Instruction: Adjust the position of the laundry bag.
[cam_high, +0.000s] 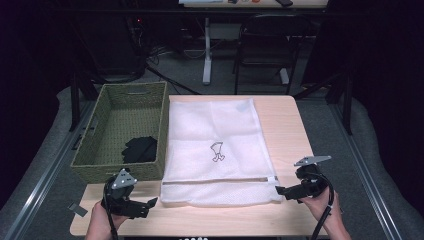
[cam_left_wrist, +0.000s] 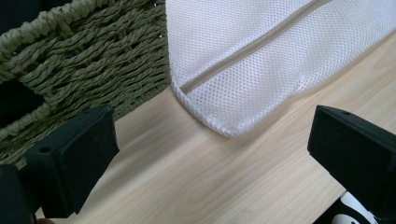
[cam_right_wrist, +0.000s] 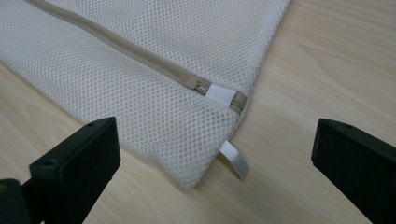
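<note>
A white mesh laundry bag (cam_high: 215, 150) lies flat on the wooden table (cam_high: 285, 120), its beige zipper (cam_high: 220, 181) running across near the front edge. My left gripper (cam_high: 150, 202) rests open at the bag's front left corner (cam_left_wrist: 219, 123), nothing between its jaws. My right gripper (cam_high: 279, 190) rests open at the bag's front right corner (cam_right_wrist: 196, 154), facing the zipper pull (cam_right_wrist: 201, 87) and a white ribbon tab (cam_right_wrist: 235, 160). Neither gripper touches the bag.
A woven green basket (cam_high: 87, 157) stands left of the bag, with a dark garment (cam_high: 140, 149) inside; its wall (cam_left_wrist: 88, 60) is close beside my left gripper. A chair (cam_high: 267, 45) and desk leg (cam_high: 206, 50) stand beyond the table.
</note>
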